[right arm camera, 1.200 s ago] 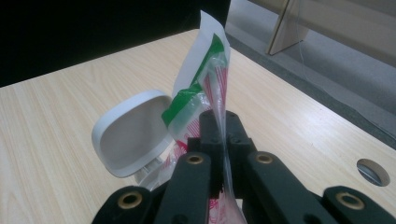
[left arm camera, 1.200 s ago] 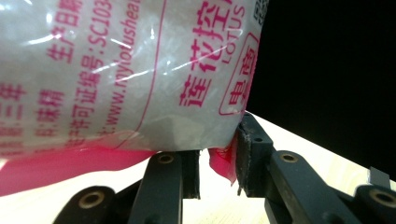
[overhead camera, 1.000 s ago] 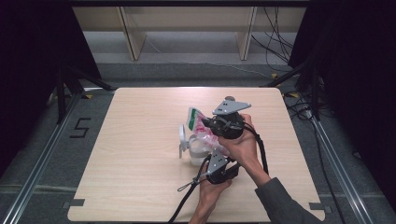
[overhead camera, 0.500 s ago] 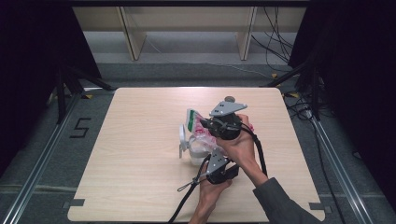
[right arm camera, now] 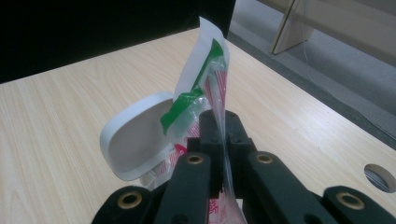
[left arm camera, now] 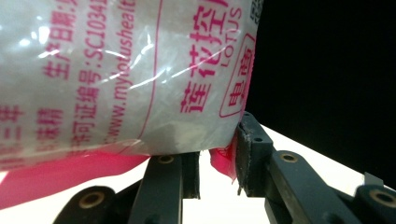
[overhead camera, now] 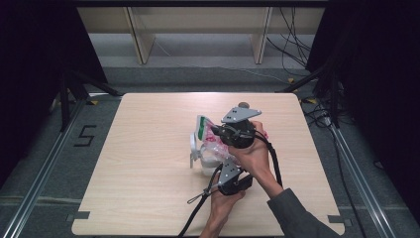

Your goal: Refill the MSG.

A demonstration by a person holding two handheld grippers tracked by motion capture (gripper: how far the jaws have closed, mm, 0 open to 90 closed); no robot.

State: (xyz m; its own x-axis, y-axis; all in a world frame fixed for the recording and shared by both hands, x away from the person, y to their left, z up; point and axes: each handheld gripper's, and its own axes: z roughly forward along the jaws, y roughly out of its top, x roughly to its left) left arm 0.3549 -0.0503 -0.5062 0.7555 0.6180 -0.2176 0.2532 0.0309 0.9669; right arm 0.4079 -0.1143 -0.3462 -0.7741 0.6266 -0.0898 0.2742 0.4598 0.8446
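Handling soft, crinkly plastic pouch [overhead camera: 210,136], held above surface [overhead camera: 138,163] centre over white lidded container [overhead camera: 200,156]: slippery film, shifting powder. Right tongs [right arm camera: 219,126] pinch top film; left tongs [left arm camera: 217,161] clamp pink bottom seam; grip seams only

A clear plastic bag [overhead camera: 212,136] printed with red lettering and a green top edge stands tilted at the centre of the high view, its film pinched, beside a white container [overhead camera: 198,151] with its lid open.
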